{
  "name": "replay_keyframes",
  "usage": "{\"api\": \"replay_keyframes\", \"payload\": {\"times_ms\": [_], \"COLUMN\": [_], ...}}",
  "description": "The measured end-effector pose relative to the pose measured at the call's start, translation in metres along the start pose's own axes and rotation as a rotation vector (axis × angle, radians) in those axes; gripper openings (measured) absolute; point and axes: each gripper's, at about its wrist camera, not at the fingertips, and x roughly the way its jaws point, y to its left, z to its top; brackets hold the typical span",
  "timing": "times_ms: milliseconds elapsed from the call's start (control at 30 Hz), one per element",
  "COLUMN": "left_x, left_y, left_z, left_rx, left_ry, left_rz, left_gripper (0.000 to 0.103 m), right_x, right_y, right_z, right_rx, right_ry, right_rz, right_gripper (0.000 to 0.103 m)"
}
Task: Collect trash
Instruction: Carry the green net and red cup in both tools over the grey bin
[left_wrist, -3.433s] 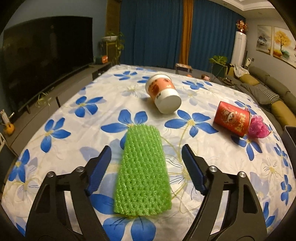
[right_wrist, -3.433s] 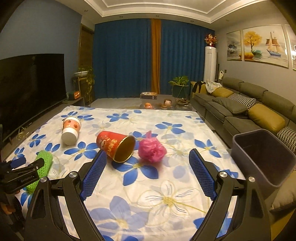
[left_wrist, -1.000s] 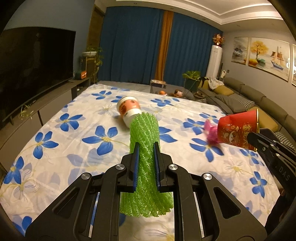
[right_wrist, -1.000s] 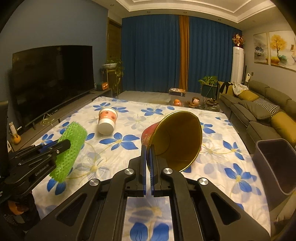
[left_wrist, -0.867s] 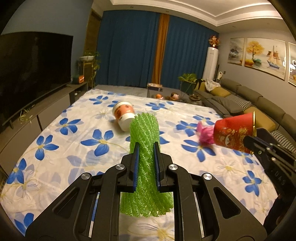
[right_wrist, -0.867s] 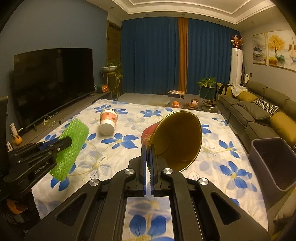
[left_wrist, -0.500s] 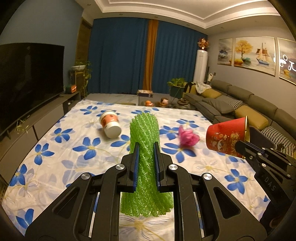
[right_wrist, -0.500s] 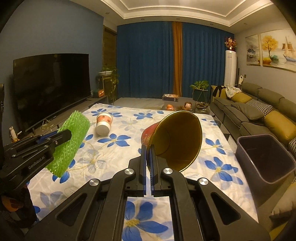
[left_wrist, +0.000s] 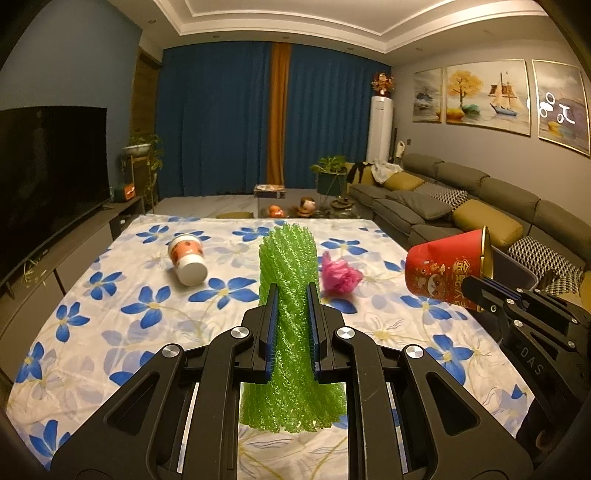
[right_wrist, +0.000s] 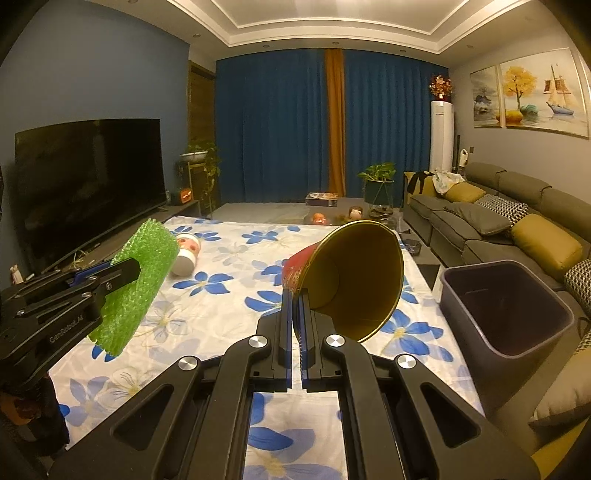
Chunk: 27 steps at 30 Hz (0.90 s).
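Observation:
My left gripper (left_wrist: 291, 295) is shut on a green foam net sleeve (left_wrist: 290, 266) and holds it above the flowered table (left_wrist: 122, 306). The sleeve also shows at the left of the right wrist view (right_wrist: 140, 280). My right gripper (right_wrist: 297, 299) is shut on the rim of a red paper cup with a gold inside (right_wrist: 354, 280), held in the air; the cup shows in the left wrist view (left_wrist: 443, 273). A white and orange cup (left_wrist: 186, 258) lies on its side on the table. A pink crumpled bag (left_wrist: 338, 275) lies near the middle.
A dark purple bin (right_wrist: 506, 306) stands on the floor off the table's right edge. A grey sofa (right_wrist: 517, 225) runs along the right wall. A TV (right_wrist: 85, 181) and low cabinet line the left side.
Both grippers have closed on their objects and lifted them off the table. In the last second both views have risen and pulled back, and the bin has come more into the right wrist view.

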Motion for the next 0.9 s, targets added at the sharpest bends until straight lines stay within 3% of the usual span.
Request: {"api": "replay_keyframes", "payload": {"times_ms": [900], "left_x": [0.033], "left_y": [-0.062], "left_z": [0.018], "left_rx": [0.068], "left_ry": [-0.012], "left_rz": [-0.071], "left_gripper": [0.013], "right_x": [-0.002], "right_y": [-0.069], "right_z": [0.005], "right_rx": [0.056], "right_ry": [-0.016], "right_rz": [-0.12], "right_gripper": [0.004]}}
